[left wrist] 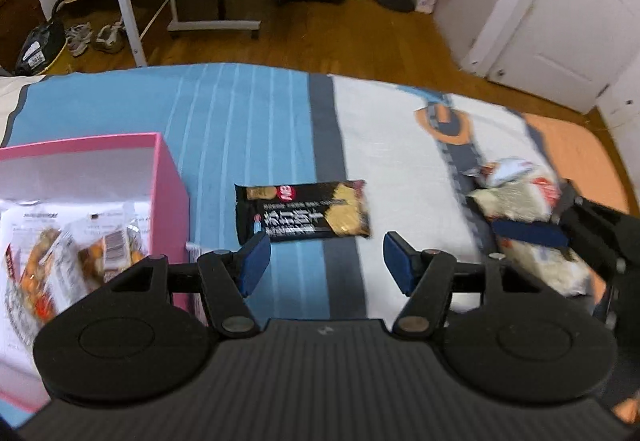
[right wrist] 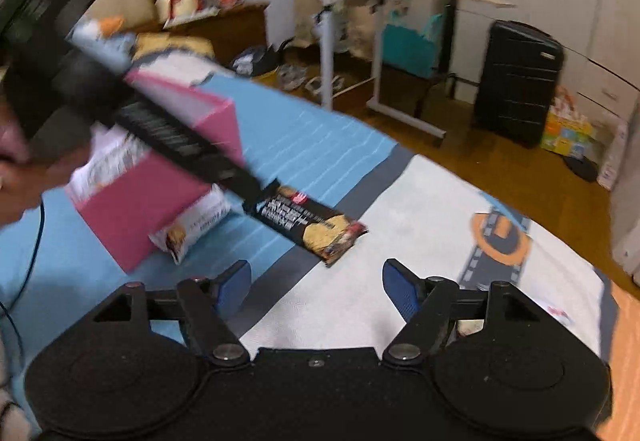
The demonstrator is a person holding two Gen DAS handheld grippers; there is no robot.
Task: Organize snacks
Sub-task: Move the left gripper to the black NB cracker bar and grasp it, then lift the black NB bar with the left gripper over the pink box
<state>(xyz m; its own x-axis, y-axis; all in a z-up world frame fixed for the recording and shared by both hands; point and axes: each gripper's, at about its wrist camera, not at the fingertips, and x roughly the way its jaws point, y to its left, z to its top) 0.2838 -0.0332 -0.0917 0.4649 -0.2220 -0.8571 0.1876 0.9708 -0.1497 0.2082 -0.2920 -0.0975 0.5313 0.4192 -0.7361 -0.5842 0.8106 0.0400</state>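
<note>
A bed (left wrist: 280, 129) with a striped blue and white cover carries a pink box (left wrist: 168, 197) of snack packets at 9 o'clock. A black cracker packet (left wrist: 304, 213) lies flat beside it, just ahead of the left gripper (left wrist: 326, 261), half open and empty. At 3 o'clock, pale snack bags (left wrist: 516, 201) lie by the right gripper (right wrist: 316, 285), wide open, empty.

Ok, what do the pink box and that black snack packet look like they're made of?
Pink box: looks like cardboard, matte pink outside and white inside, with thin, stiff, straight walls. Black snack packet: probably plastic film, glossy and printed, lying flat on the bedcover with crimped ends. Blur leaves the finish partly open.
</note>
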